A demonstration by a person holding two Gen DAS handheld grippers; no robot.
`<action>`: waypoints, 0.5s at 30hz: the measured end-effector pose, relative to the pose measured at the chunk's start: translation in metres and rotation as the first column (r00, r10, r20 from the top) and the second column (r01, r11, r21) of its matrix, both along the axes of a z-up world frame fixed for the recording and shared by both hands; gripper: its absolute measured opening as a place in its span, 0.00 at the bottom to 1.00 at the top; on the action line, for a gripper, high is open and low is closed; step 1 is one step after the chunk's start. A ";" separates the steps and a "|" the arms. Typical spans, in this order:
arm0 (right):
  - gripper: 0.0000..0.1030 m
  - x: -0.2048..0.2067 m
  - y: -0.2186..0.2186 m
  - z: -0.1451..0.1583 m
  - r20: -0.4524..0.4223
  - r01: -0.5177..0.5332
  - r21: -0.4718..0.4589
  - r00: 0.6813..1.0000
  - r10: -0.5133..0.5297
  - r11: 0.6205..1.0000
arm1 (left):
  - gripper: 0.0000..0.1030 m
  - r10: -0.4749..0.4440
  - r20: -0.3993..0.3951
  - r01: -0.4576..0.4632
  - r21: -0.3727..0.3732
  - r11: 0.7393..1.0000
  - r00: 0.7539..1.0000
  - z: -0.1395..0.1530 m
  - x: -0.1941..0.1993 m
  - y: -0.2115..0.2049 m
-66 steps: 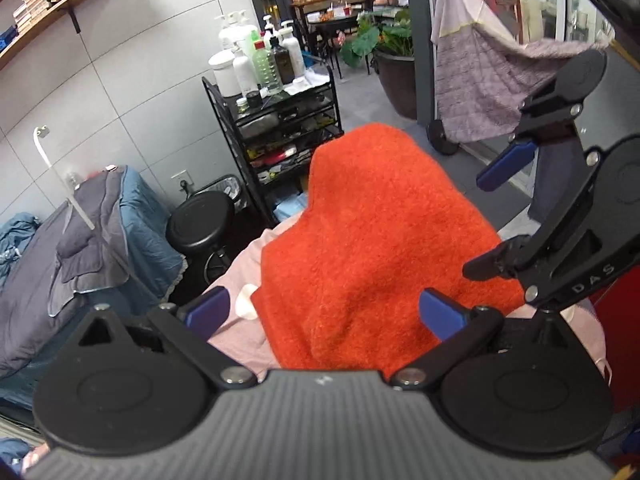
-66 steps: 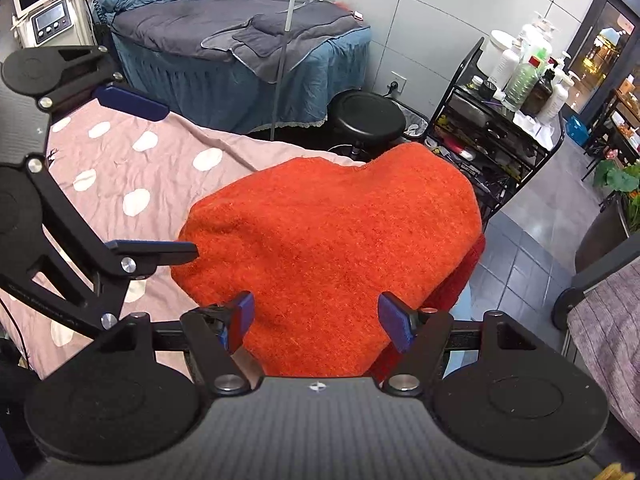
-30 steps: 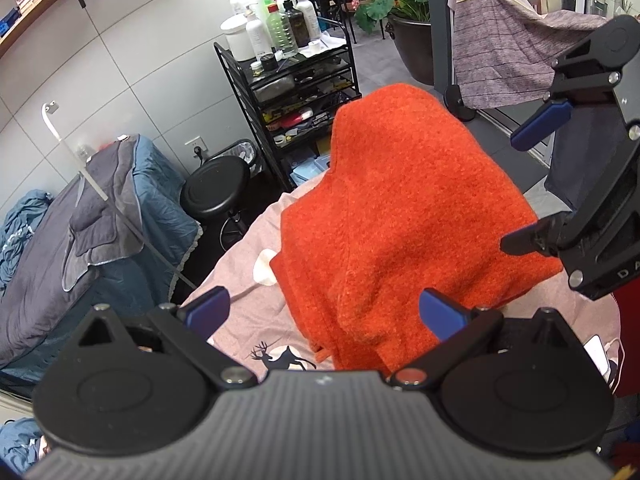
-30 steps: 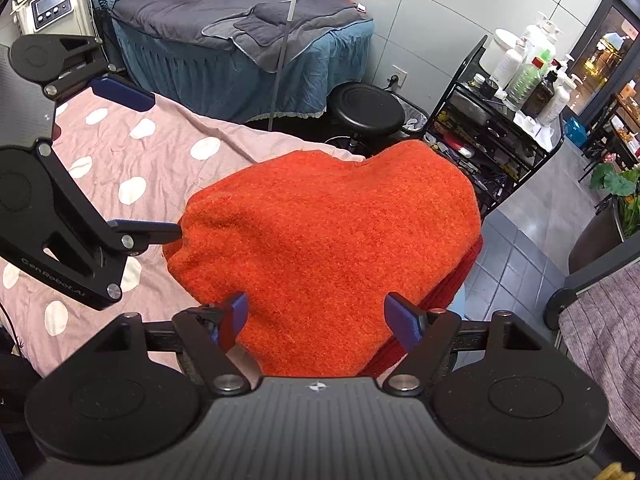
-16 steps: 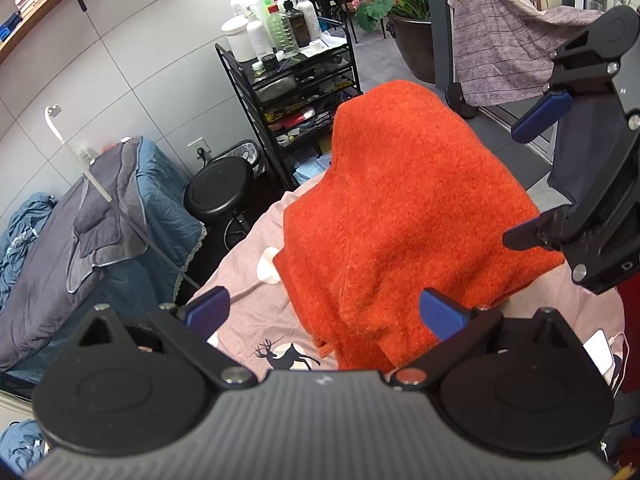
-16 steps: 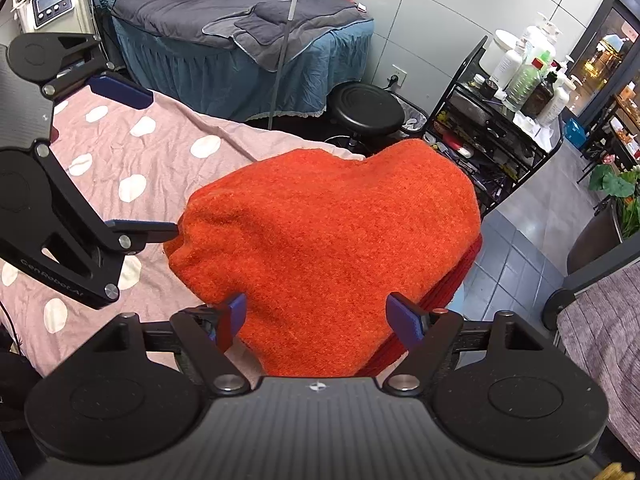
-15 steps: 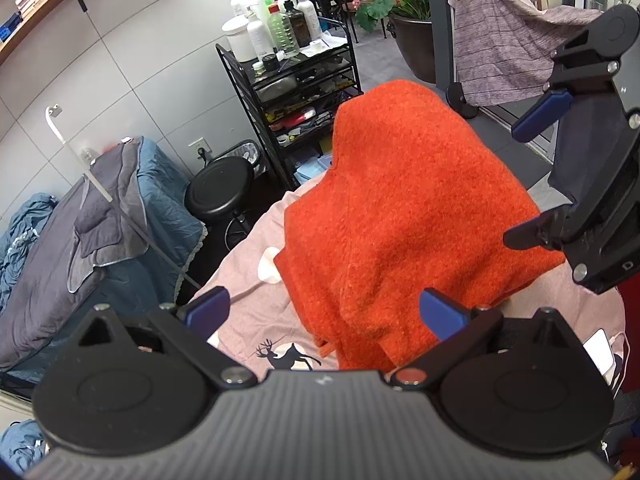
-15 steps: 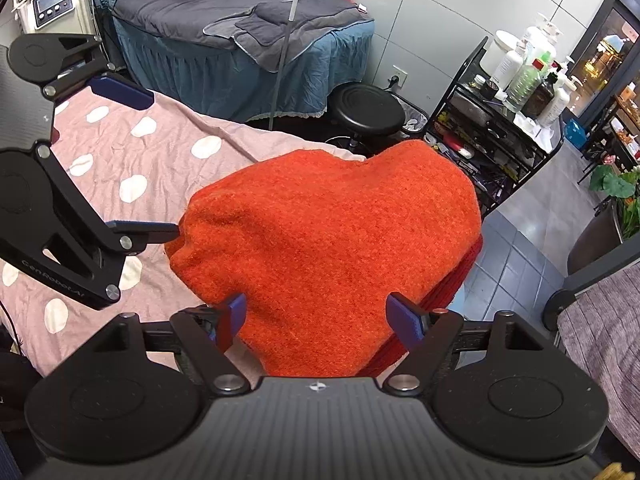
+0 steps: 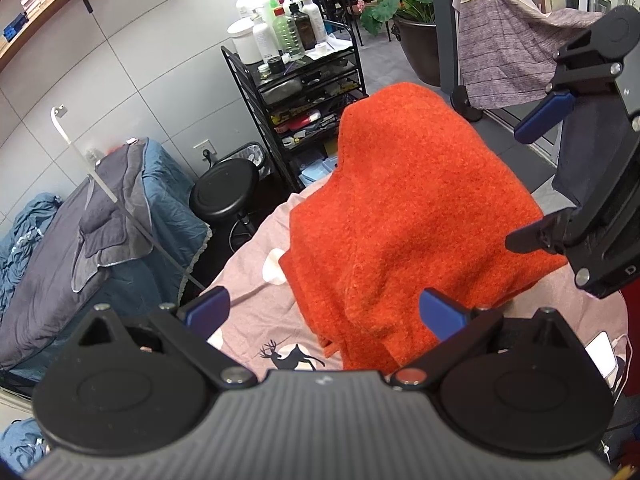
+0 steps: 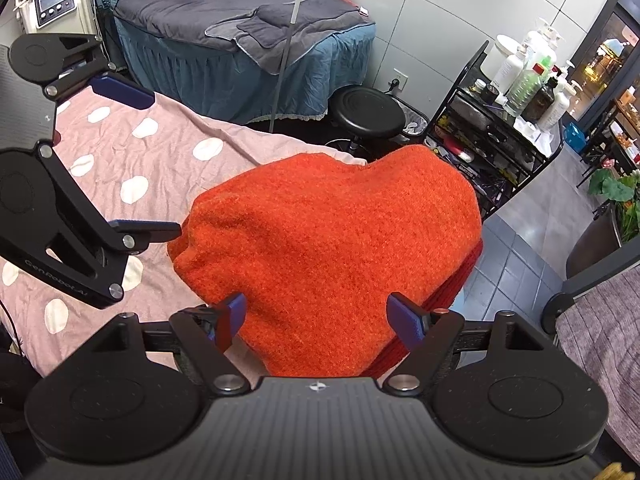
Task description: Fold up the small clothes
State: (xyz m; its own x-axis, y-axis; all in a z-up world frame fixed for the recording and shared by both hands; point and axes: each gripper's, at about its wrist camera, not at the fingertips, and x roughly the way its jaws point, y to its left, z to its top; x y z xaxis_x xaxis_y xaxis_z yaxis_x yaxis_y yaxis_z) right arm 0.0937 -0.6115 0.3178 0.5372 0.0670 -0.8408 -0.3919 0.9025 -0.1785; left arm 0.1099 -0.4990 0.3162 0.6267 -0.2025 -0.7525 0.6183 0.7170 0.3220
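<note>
My left tongs (image 9: 322, 312) and right tongs (image 10: 320, 318) hang open; the orange sweater (image 10: 328, 256) lies folded on the bed (image 10: 132, 152), seemingly finished.

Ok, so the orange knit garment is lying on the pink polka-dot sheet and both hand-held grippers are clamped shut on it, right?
Not quite. The orange knit garment does lie on the pink polka-dot sheet, but both wrist views show the left hand-held gripper and right hand-held gripper open, gripping nothing.

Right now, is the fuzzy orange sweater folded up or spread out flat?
Folded. The orange sweater lies doubled over in layers on the pink spotted sheet, with stacked edges showing at its near end.
</note>
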 end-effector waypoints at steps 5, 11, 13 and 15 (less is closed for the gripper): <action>1.00 -0.002 0.002 -0.001 -0.001 0.003 -0.004 1.000 -0.003 1.000 | 1.00 0.005 -0.006 -0.005 0.012 1.000 1.000 -0.001 -0.001 -0.003; 1.00 -0.002 0.003 -0.001 0.000 0.001 -0.005 1.000 -0.001 1.000 | 1.00 0.015 0.015 -0.016 0.043 0.999 1.000 -0.004 -0.001 -0.006; 1.00 -0.002 0.003 -0.001 0.002 0.000 -0.009 1.000 0.000 1.000 | 1.00 0.016 0.003 -0.016 0.034 0.999 1.000 -0.004 0.000 -0.005; 1.00 -0.002 0.004 -0.001 0.001 0.000 -0.012 1.000 0.000 1.000 | 1.00 0.014 -0.003 -0.014 0.023 1.000 1.000 -0.003 0.000 -0.004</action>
